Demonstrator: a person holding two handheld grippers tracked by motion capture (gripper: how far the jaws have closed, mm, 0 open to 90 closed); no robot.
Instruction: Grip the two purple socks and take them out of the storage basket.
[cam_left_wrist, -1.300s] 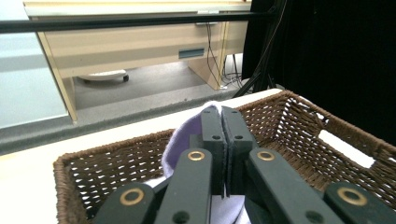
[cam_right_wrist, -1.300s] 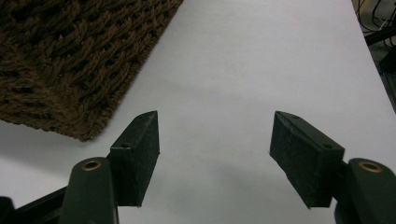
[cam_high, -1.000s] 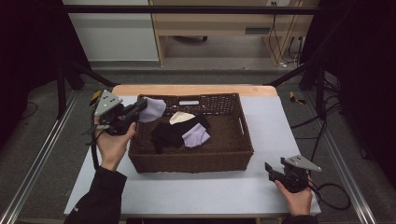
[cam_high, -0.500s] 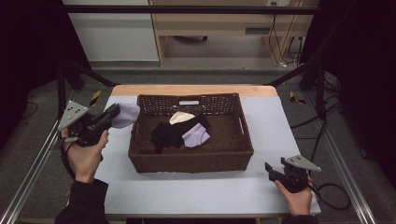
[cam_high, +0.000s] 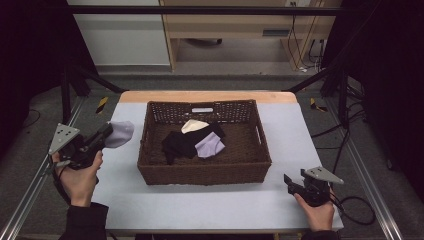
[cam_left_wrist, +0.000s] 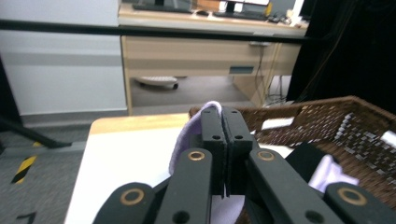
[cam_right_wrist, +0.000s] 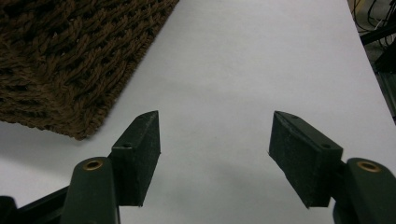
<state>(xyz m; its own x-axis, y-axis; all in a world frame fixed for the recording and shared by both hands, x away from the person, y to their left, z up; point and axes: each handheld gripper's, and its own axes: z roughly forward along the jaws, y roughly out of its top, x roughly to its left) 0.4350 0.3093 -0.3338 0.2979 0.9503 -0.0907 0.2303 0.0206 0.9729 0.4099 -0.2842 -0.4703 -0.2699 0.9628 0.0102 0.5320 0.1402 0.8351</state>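
Left gripper: the left gripper (cam_high: 107, 136) is seen clenched on a pale lilac sock of soft fabric (cam_high: 119, 134), its two black jaws pressed flat together in the left gripper view with the sock (cam_left_wrist: 189, 137) pinched between them and draped over their left side.
Sock's place: the lilac sock is held in the air above the pale grey tabletop (cam_high: 210, 207), just outside the left wall of the dark brown woven wicker basket (cam_high: 205, 172), near the table's left edge.
Right gripper: the right gripper (cam_high: 290, 183) is seen released in its own view (cam_right_wrist: 214, 149), the jaws standing apart with nothing between them and bare tabletop beneath; it is kept low near the table's front right corner, just beyond the basket's front right corner (cam_right_wrist: 70, 84).
Basket's contents: a black garment (cam_high: 182, 142), a second lilac piece (cam_high: 210, 146) and a cream piece (cam_high: 192, 125) are left lying inside, touching one another.
Writing: a small pale label (cam_high: 202, 110) is fixed on the basket's far wall; its text is too small to be read.
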